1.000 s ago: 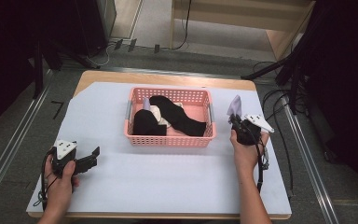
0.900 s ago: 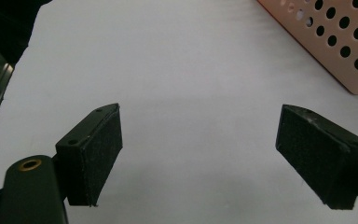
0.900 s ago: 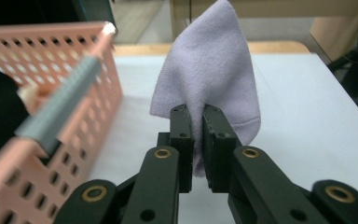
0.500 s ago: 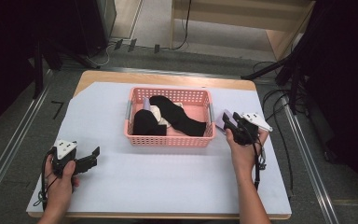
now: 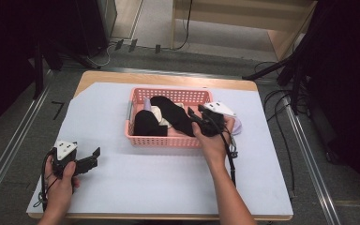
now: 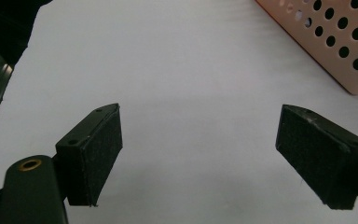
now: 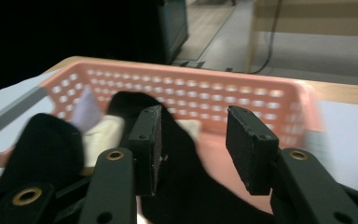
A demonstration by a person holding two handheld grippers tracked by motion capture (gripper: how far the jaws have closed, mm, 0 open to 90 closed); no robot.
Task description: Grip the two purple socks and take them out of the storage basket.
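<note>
A pink perforated basket [image 5: 164,139] stands mid-table and holds black socks [image 5: 176,115], a cream sock [image 5: 161,117] and a lavender piece [image 5: 147,101]. My right gripper [image 5: 194,114] hovers over the basket's right part. Its jaws have just been opening and stand apart with nothing pressed between them. In the right gripper view [image 7: 193,140] a black sock [image 7: 177,186] lies below the pads. A lavender sock [image 5: 236,125] lies on the white sheet just right of the basket. My left gripper [image 5: 93,157] rests open at the front left, with bare sheet between its pads [image 6: 98,154].
The white sheet [image 5: 168,183] covers a wooden table with room in front of the basket. The basket's corner [image 6: 345,51] shows in the left gripper view. Cables [image 5: 281,103] trail on the floor to the right, and dark furniture stands behind.
My right gripper has opened and let go of the lavender sock, which now lies right of the basket, then swung left over the basket. The left hand has stayed put.
</note>
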